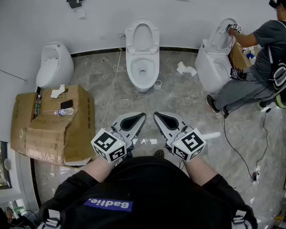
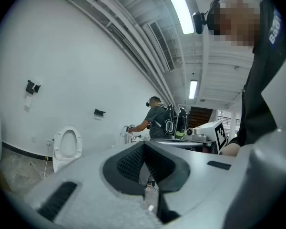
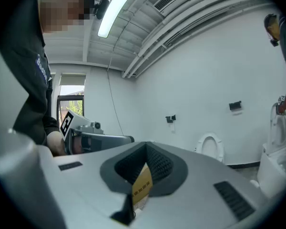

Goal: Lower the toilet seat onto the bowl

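Toilet seat [image 1: 142,23], upright: stiff, smooth hinged plastic, likely to slam; take at top rim; left tongs [image 1: 140,116], right tongs [image 1: 157,115] closed, empty.

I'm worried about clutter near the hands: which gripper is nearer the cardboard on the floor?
Left. The left gripper is just right of the cardboard; the right gripper sits farther right, beyond the left one.

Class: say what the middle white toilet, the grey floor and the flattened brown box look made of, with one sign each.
Middle white toilet: likely glazed ceramic, smooth with a soft sheen.
Grey floor: polished stone or stone-look tile, veined and reflective.
Flattened brown box: matte cardboard, creased and bent.
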Demonstrator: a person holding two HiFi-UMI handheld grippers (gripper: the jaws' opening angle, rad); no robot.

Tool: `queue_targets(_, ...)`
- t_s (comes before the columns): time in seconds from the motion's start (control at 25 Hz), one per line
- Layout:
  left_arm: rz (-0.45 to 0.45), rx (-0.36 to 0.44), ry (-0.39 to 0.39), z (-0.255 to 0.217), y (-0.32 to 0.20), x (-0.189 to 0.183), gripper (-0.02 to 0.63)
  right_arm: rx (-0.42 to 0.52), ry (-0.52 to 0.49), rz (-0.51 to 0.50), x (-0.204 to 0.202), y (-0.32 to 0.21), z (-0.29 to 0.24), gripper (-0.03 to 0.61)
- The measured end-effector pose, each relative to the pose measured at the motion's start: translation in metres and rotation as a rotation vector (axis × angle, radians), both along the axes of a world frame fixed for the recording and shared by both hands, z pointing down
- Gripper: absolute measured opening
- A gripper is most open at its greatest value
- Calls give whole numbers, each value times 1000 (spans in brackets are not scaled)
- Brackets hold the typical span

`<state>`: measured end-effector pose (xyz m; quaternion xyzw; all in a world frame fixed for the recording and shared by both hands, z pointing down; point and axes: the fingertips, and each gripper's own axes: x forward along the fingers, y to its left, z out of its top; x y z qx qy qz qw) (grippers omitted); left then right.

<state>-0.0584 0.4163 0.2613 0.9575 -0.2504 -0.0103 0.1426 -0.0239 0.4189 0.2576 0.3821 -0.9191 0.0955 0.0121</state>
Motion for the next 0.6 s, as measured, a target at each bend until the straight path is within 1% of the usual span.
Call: queue_targets(0.6, -1, -6, -5, 1, 2, 7, 15, -11, -7, 3, 7, 2, 4, 26)
